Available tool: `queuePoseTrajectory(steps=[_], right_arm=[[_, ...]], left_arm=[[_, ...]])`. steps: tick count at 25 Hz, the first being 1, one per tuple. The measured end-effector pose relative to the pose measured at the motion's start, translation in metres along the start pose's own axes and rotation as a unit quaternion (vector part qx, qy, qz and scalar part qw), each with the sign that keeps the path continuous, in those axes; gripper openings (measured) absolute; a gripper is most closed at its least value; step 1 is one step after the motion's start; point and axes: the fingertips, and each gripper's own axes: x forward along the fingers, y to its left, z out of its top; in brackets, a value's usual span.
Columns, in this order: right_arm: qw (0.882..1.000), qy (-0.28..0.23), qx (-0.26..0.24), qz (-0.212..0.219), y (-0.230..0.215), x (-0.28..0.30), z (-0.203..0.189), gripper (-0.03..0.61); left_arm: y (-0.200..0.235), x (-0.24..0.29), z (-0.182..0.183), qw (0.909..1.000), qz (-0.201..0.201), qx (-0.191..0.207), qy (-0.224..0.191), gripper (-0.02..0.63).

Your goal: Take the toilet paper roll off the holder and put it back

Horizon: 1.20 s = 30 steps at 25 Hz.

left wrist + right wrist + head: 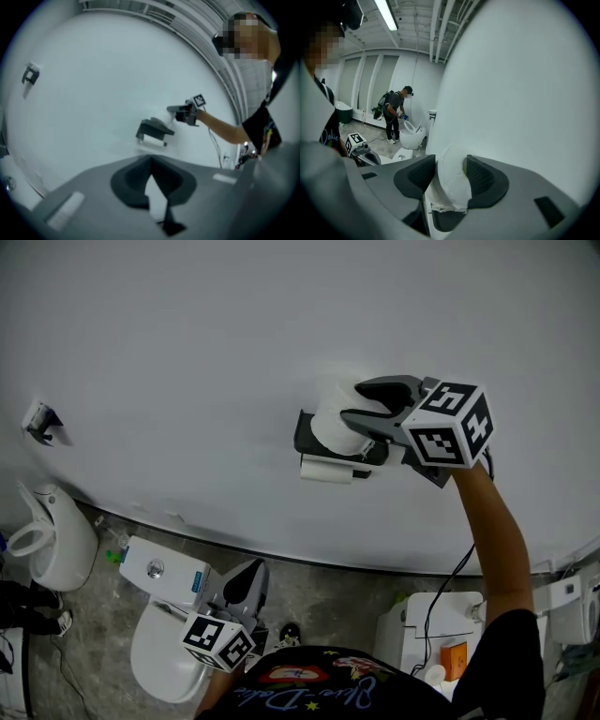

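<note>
A white toilet paper roll [333, 425] is pinched between the jaws of my right gripper [354, 405], right at the top of a dark holder [307, 439] fixed to the white wall. In the right gripper view the roll [451, 187] fills the gap between the two dark pads [483, 180]. Whether the roll rests on the holder I cannot tell. The left gripper view looks up at the holder [151, 129], the roll [167, 123] and the right gripper [182, 112]. My left gripper [246, 583] hangs low over a toilet, jaw tips together and holding nothing.
A white toilet with a tank [161, 570] stands below the left gripper, another toilet [54, 542] at far left. A second wall holder [39, 421] is at upper left. A white fixture [424, 626] stands lower right. A person [396, 113] stands further down the room.
</note>
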Motion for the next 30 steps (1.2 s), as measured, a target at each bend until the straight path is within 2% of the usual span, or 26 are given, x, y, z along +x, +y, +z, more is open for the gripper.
queuePoseTrajectory(steps=[6,10,14,20,25,30], right_arm=[[0.999,-0.029,-0.039,-0.021,0.003,0.005,0.007,0.204],[0.996,-0.079,-0.022,-0.029,0.004,0.0,0.013,0.204],[0.987,-0.16,-0.001,-0.029,0.002,-0.008,0.021,0.204],[0.977,-0.212,0.002,-0.034,0.012,-0.02,0.013,0.204],[0.958,-0.28,0.052,-0.043,0.031,-0.05,0.007,0.203],[0.941,-0.308,0.126,-0.055,0.055,-0.066,-0.033,0.202]], left_arm=[[0.004,0.0,0.003,1.0,0.005,-0.004,-0.004,-0.002],[0.003,-0.001,0.002,1.0,0.004,-0.002,-0.003,-0.002],[0.001,0.0,0.0,1.0,0.0,-0.003,-0.001,-0.002],[-0.006,0.002,0.0,1.0,-0.005,0.001,0.004,-0.002],[-0.013,0.008,-0.001,0.9998,-0.016,0.009,0.011,-0.002],[-0.027,0.017,-0.005,0.9991,-0.036,0.012,0.021,-0.002]])
